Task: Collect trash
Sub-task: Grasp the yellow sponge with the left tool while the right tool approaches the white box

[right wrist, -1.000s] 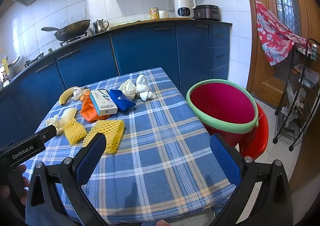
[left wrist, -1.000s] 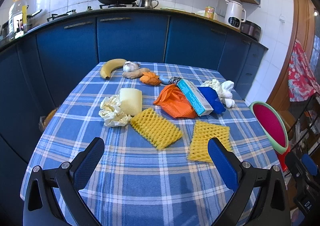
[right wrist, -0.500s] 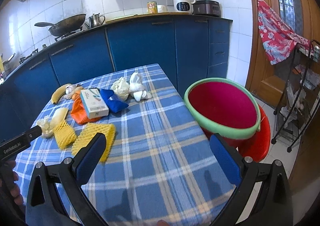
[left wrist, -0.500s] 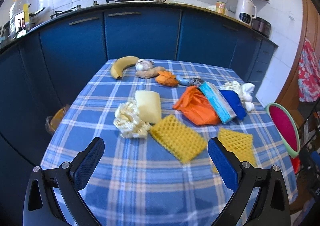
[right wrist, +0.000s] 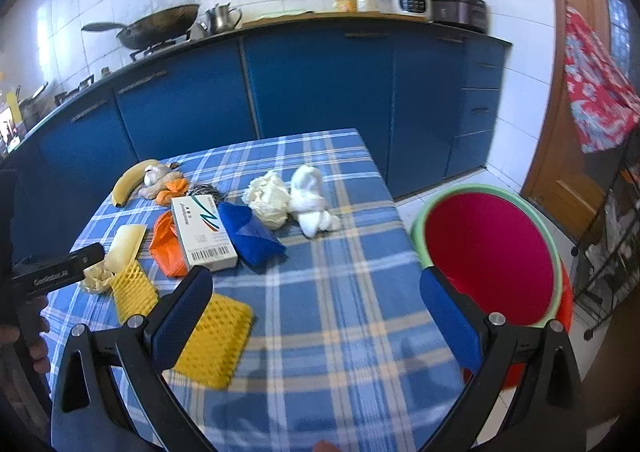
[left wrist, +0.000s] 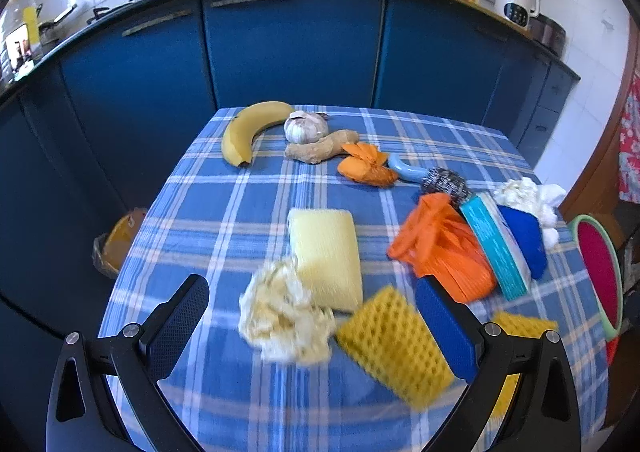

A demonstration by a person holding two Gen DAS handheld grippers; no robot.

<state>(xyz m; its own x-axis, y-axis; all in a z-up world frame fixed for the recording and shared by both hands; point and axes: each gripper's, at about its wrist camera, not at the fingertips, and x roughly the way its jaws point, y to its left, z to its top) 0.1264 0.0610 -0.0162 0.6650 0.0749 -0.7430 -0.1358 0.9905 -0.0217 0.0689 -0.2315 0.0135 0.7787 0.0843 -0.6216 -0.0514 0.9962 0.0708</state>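
While both grippers, left and right, hang spread wide and empty above the table, a crumpled wad lies between the left's fingers, beside a yellow net.

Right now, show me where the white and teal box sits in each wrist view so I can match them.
Left wrist: the box is right of centre, seen edge-on, leaning on the orange bag, blue cloth to its right.
Right wrist: the box is left of centre, its printed top and barcode showing.
Shared landmark: the banana at the table's far left corner.
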